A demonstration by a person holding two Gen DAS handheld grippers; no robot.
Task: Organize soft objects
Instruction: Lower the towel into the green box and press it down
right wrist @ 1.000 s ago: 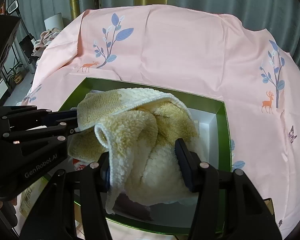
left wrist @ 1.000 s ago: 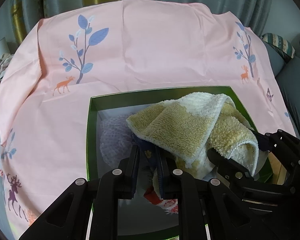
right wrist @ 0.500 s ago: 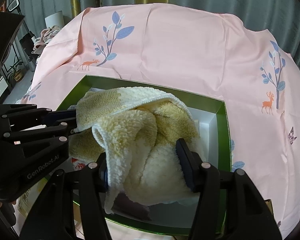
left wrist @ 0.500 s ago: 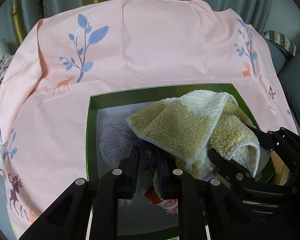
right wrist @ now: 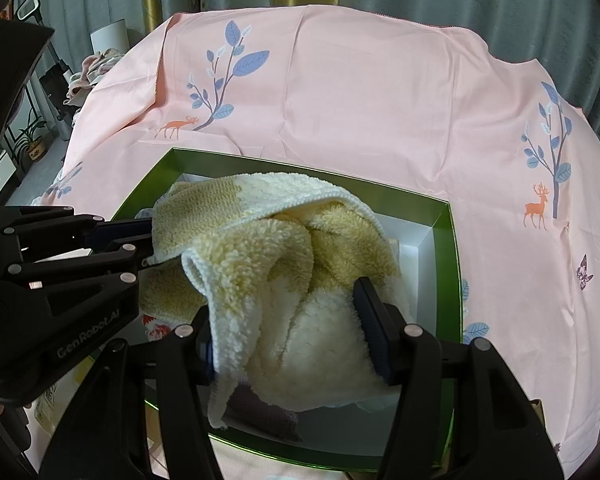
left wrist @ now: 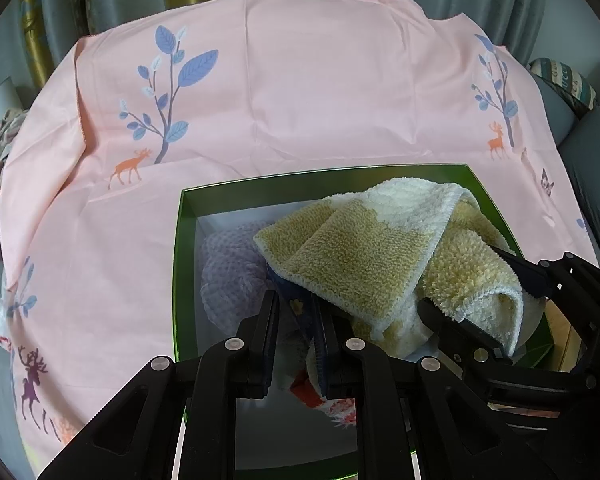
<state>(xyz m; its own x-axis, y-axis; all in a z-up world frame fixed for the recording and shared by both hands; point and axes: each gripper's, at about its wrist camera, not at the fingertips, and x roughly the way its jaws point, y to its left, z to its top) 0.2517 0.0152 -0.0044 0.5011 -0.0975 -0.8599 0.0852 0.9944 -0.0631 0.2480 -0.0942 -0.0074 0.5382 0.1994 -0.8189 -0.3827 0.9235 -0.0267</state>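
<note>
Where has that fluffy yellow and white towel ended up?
The yellow and white towel is bunched up in the green box on the pink sheet, between the fingers of the right gripper, partly covering a lilac cloth.

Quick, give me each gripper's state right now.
Left gripper: shut on a dark patterned cloth in the box.
Right gripper: shut on the yellow towel.

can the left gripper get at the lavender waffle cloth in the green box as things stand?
Probably yes. The lavender waffle cloth lies uncovered just ahead-left of the left gripper, inside the green box. But its jaws are shut on a navy patterned fabric, so it must release first.
</note>
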